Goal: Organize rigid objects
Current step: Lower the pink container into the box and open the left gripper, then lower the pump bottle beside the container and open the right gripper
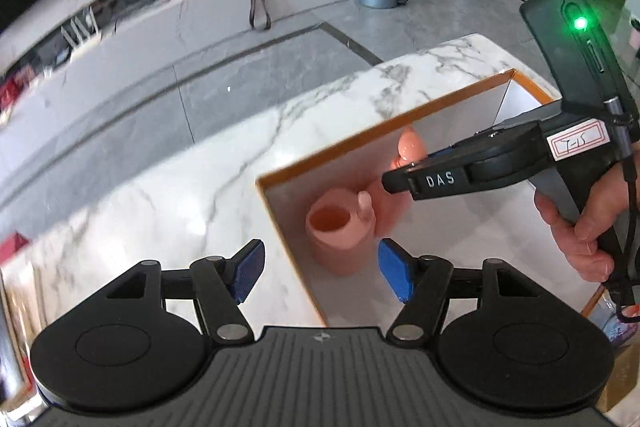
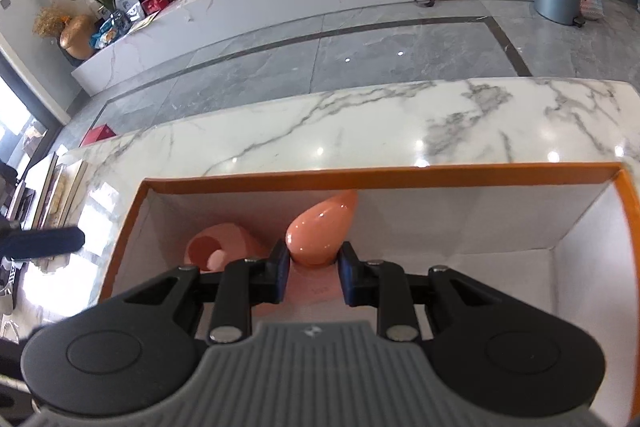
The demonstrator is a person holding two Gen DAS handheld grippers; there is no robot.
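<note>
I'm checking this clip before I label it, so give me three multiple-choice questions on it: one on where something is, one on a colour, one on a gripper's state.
1. Where is the pink cup?
A. on the marble tabletop outside the box
B. inside the box
C. on the floor

2. What colour is the rim of the box?
A. orange
B. green
C. black

3. How is the left gripper?
A. shut on the cup
B. shut on the box wall
C. open, holding nothing

Answers:
1. B: the cup stands on the box floor, in a corner.
2. A: an orange edge runs along the top of the white walls.
3. C: its blue pads stand wide apart, with only the box wall and the cup seen below them.
</note>
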